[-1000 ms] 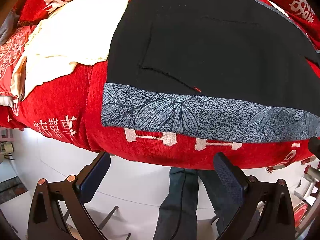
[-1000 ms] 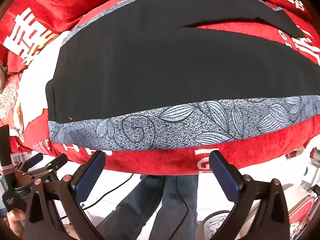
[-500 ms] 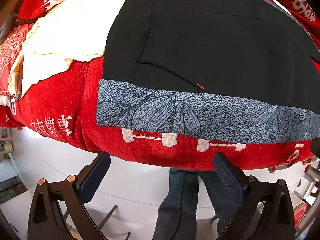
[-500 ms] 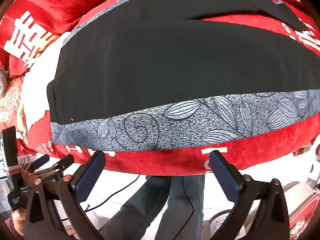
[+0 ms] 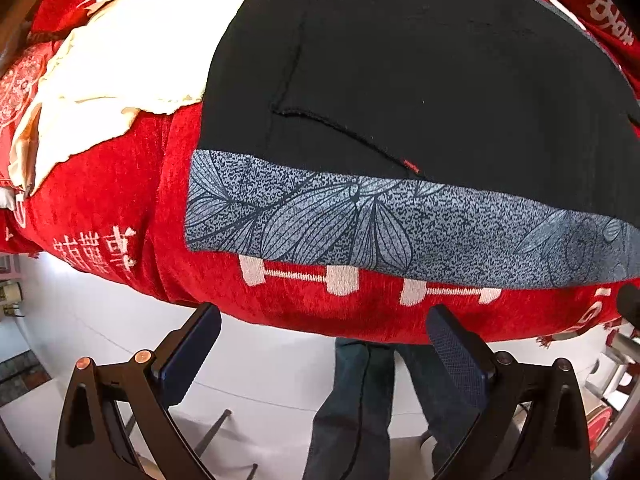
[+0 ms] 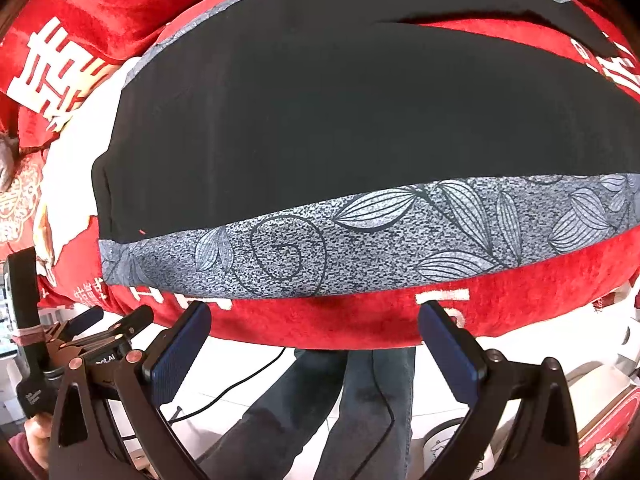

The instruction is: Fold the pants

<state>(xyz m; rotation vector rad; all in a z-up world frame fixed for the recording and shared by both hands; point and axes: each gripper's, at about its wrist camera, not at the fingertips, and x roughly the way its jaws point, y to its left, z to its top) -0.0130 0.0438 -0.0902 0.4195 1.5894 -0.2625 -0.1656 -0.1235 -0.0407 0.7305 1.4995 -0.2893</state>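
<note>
Black pants near red blanket edge, grippers apart.

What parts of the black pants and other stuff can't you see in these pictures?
- Pants: the legs run off the right and top edges of the left wrist view. In the right wrist view the leg ends curve out past the rim.
- White cloth: partly tucked under the pants, so its shape is hidden.
- Characters on the red cover: cut off by folds and picture edges.
- The person: only legs show, below the table edge.

Red cloth with white characters drapes a surface above pale floor in daylight
</note>
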